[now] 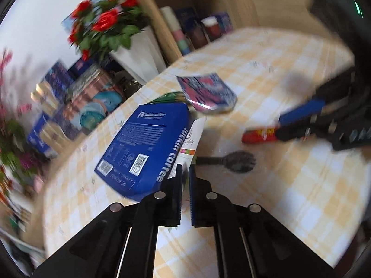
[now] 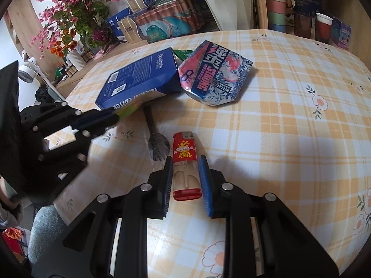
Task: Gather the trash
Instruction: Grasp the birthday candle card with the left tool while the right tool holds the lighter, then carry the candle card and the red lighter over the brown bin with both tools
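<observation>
Step in hand, by my reading: pickup, both hands loaded. Next likely calls for lifting clear and carrying to a bin; none in view.

Left gripper (image 1: pixel 185 173): jaws nearly shut, pinching a thin white wrapper (image 1: pixel 192 139) beside the blue coffee box (image 1: pixel 143 143).

Right gripper (image 2: pixel 185 164): narrow opening, clamped on red lighter (image 2: pixel 185 159), at 6 o'clock from the crushed can (image 2: pixel 213 78). Black plastic spork (image 2: pixel 157 143) lies on the checked tablecloth (image 2: pixel 289 127).
</observation>
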